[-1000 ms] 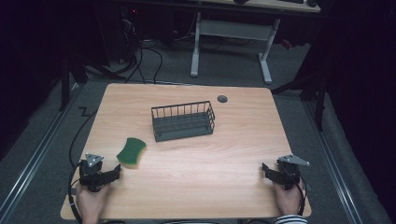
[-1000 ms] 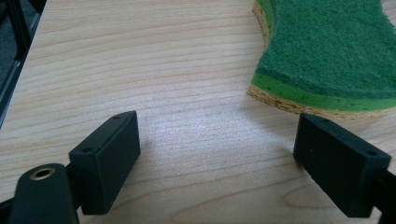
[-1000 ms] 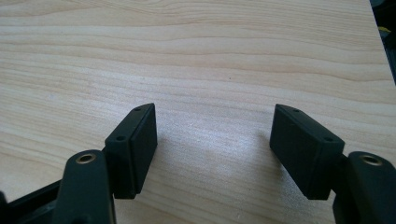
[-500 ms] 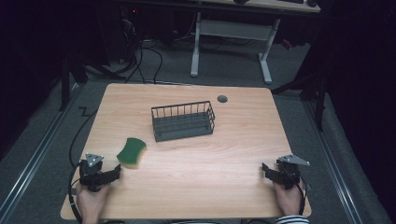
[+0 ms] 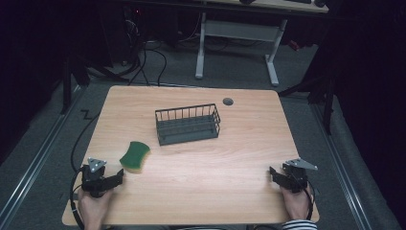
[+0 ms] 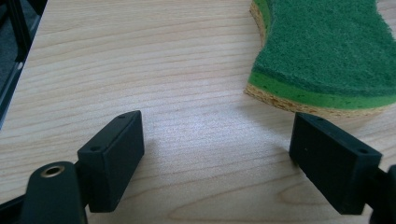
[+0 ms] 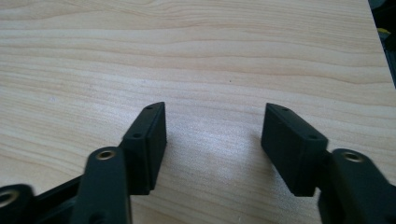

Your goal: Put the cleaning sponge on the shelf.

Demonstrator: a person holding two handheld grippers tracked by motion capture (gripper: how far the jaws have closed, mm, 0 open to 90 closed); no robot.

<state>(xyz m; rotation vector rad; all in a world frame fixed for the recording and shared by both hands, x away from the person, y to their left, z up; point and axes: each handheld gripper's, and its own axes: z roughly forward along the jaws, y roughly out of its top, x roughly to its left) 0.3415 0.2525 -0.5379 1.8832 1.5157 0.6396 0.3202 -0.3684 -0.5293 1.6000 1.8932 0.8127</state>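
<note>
The wire basket [image 5: 187, 124] is sitting near the middle of the wooden table [image 5: 239, 158], and everything else is best placed against it. The green scouring sponge [image 5: 134, 156] is lying flat in front of the basket and off its left end, green pad up and yellow foam down, well apart from the wire wall and touching nothing but the tabletop. The left gripper [image 5: 116, 178] is resting on the table's near edge, in front of the basket's left end and just beside the sponge, and it is pointing towards the sponge; that placement suggests the sponge is the thing about to be picked up, probably for dropping into the basket. In the left gripper view its jaws are standing wide apart with bare wood between them, the sponge [image 6: 322, 56] lying just ahead and to one side, so it is released and grasping nothing. The right gripper [image 5: 273, 173] is lying far off in front of the basket's right end, near the table's right front corner, apparently parked out of the way. Its jaws have just been closing somewhat, yet in the right gripper view they are spread with only wood grain between them, so it too is holding nothing. The basket looks empty.
</note>
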